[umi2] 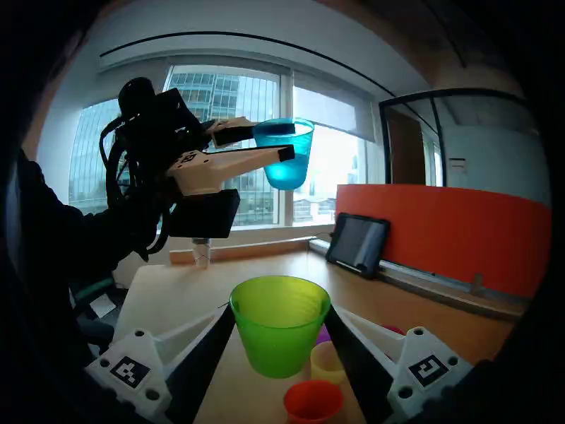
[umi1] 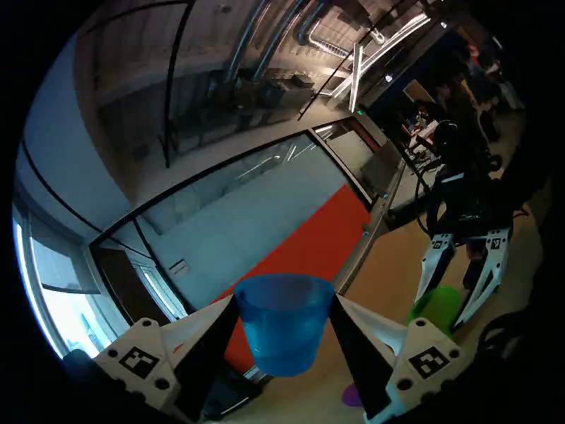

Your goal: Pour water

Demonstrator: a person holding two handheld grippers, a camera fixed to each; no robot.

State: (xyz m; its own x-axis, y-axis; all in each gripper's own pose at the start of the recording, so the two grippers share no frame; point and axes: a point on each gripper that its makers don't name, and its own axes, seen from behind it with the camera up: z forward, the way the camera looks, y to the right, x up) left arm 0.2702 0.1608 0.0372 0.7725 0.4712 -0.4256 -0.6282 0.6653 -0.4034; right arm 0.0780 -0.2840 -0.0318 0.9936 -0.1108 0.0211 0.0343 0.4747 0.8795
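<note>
A translucent blue cup sits upright between the fingers of my left gripper, which is shut on it. In the right gripper view that same blue cup is held high in front of the window by the left gripper. My right gripper is shut on a green cup, held upright above the wooden table. From the left gripper view the right gripper appears lower right with the green cup between its fingers. I cannot tell whether either cup holds water.
An orange cup, a yellow cup and a purple cup stand on the table below the green one. A dark tablet leans against the orange partition. Windows run behind. A person's dark sleeve is at left.
</note>
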